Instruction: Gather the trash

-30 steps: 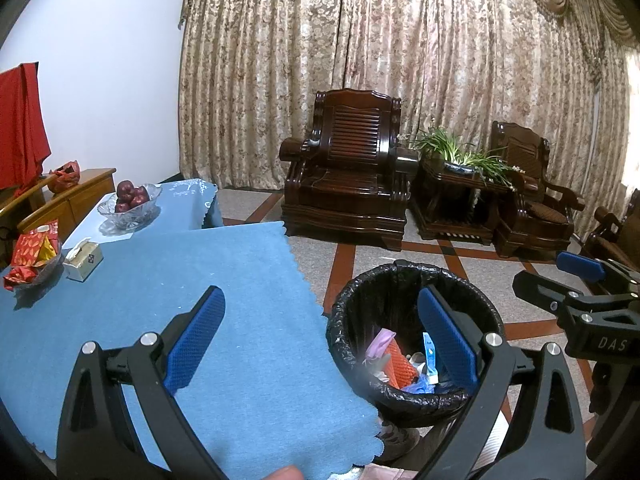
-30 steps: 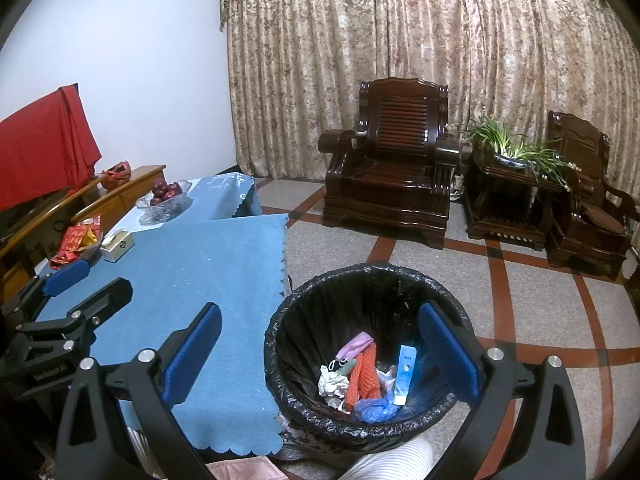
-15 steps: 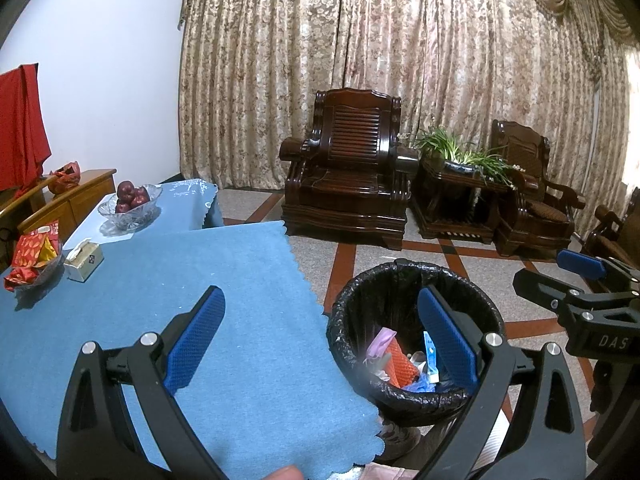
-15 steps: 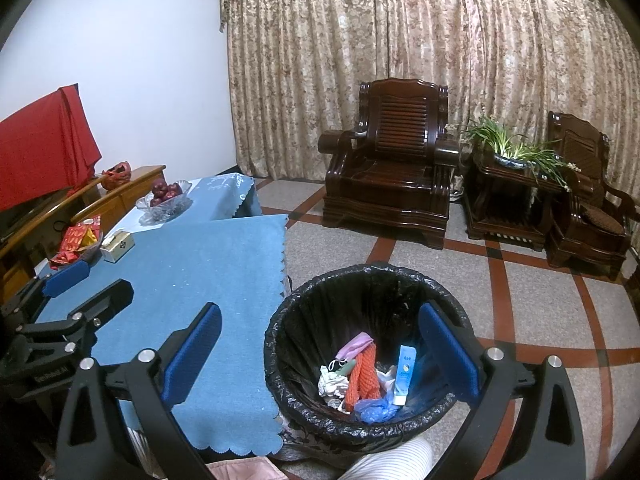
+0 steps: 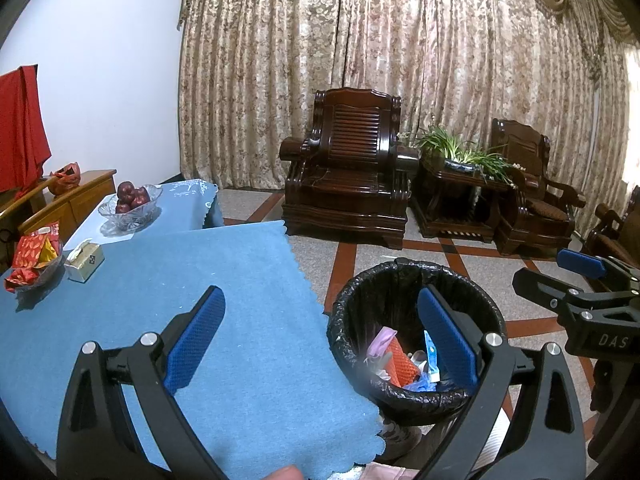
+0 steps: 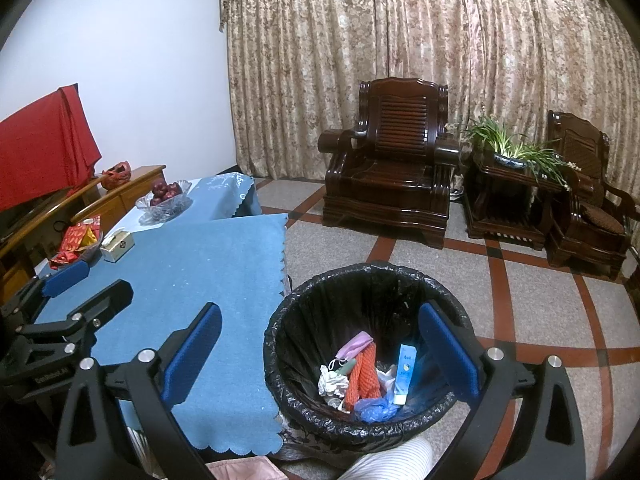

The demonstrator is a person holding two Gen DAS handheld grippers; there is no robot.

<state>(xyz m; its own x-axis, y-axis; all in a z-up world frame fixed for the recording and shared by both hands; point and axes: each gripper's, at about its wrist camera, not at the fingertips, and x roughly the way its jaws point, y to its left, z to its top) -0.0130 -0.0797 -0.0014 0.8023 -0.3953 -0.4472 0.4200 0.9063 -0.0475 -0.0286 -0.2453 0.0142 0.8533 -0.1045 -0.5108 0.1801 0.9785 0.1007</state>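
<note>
A black-lined trash bin point(image 6: 280, 320) point(image 5: 340, 312) stands on the floor beside the table's right edge. Inside it lie an orange net point(image 6: 362, 376), a pink mask point(image 6: 354, 346), crumpled white paper point(image 6: 330, 380), a blue-and-white tube point(image 6: 405, 368) and a blue wrapper point(image 6: 374, 406). My left gripper point(image 5: 320, 344) is open and empty, spanning the table edge and the bin. My right gripper point(image 6: 320, 350) is open and empty above the bin. Each gripper shows in the other's view: right gripper point(image 5: 560, 280), left gripper point(image 6: 92, 284).
The blue-clothed table point(image 5: 140, 300) carries a tissue box point(image 5: 84, 260), a dish of red snack packets point(image 5: 34, 252) and a glass bowl of red fruit point(image 5: 130, 204). Dark wooden armchairs point(image 5: 348, 176), a plant stand point(image 5: 460, 196) and curtains fill the back. A person's striped trouser leg point(image 6: 392, 460) is below.
</note>
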